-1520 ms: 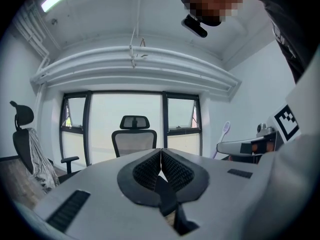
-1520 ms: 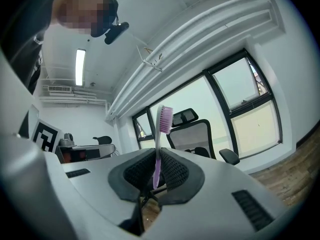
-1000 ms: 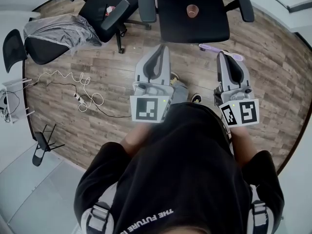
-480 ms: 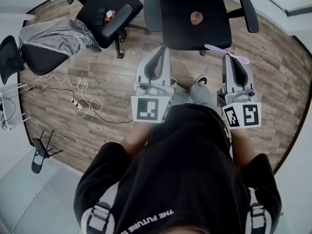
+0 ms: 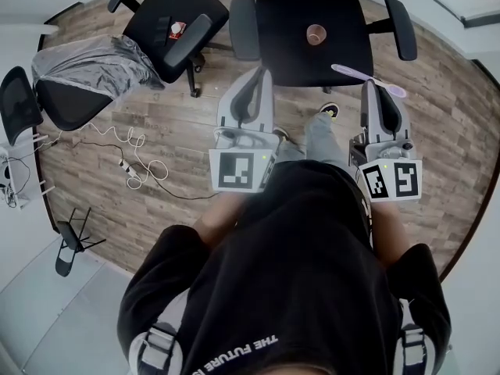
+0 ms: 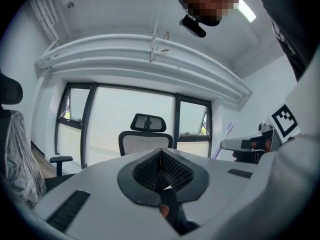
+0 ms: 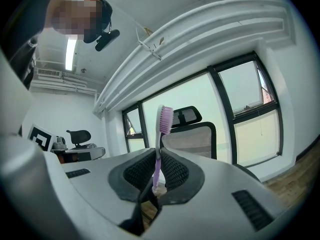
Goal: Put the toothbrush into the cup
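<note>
A small brown cup (image 5: pixel 316 34) stands on the seat of the black office chair (image 5: pixel 281 53) straight ahead. My right gripper (image 5: pixel 380 91) is shut on a purple toothbrush (image 5: pixel 367 80), which lies crosswise over the jaw tips, near the chair's right front corner. In the right gripper view the purple toothbrush (image 7: pixel 161 144) stands upright between the pads, bristle head up. My left gripper (image 5: pixel 254 84) hangs before the chair's left front edge, jaws closed with nothing in them; in the left gripper view its pads (image 6: pixel 150 171) meet.
A second black chair (image 5: pixel 168 23) with small items on its seat stands at the left. Beside it is a chair under grey plastic (image 5: pixel 86 61). A white cable (image 5: pixel 125 151) trails over the wooden floor. The person's shoes (image 5: pixel 328 109) show between the grippers.
The person has stepped toward the chair. Both grippers and the toothbrush have come closer to the seat and the cup; the right one shifted slightly right.
</note>
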`<state>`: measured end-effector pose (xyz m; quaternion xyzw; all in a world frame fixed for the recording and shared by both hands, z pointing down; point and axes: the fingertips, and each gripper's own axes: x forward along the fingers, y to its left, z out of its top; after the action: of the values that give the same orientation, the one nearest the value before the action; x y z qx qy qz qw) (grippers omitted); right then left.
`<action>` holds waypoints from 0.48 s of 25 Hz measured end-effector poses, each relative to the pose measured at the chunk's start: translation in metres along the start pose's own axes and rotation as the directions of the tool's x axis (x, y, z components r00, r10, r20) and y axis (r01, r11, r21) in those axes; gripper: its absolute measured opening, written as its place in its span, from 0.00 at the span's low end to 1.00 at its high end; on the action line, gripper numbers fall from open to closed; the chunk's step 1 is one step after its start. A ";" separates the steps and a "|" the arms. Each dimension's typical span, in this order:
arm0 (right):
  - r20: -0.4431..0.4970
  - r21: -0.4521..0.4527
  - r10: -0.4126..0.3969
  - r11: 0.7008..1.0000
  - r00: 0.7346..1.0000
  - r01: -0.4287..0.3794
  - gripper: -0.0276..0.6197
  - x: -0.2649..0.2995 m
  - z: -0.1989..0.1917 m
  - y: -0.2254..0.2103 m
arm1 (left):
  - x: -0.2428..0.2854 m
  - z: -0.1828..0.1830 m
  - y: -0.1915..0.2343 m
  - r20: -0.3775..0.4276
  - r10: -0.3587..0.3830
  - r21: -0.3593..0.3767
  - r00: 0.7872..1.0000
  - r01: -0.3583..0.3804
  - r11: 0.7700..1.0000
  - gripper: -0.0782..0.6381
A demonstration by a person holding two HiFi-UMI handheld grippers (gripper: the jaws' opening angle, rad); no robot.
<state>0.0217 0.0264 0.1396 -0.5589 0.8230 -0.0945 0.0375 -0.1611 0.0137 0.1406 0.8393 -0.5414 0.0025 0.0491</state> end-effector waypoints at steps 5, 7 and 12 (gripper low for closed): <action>0.007 0.029 0.002 1.000 1.000 -0.002 0.11 0.022 0.003 -0.036 | 0.041 0.002 -0.007 -0.017 0.009 0.023 1.000 -0.008 1.000 0.14; 0.007 0.020 0.009 1.000 1.000 -0.009 0.11 0.033 0.006 -0.052 | 0.061 0.003 -0.011 -0.027 0.015 0.030 1.000 -0.014 0.999 0.14; 0.001 0.028 0.027 0.999 1.000 -0.027 0.11 0.057 0.009 -0.099 | 0.115 0.006 -0.026 -0.048 0.024 0.058 0.999 -0.021 0.998 0.14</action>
<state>0.0923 -0.0627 0.1532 -0.5471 0.8291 -0.1055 0.0469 -0.0900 -0.0810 0.1388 0.8339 -0.5492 0.0389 0.0380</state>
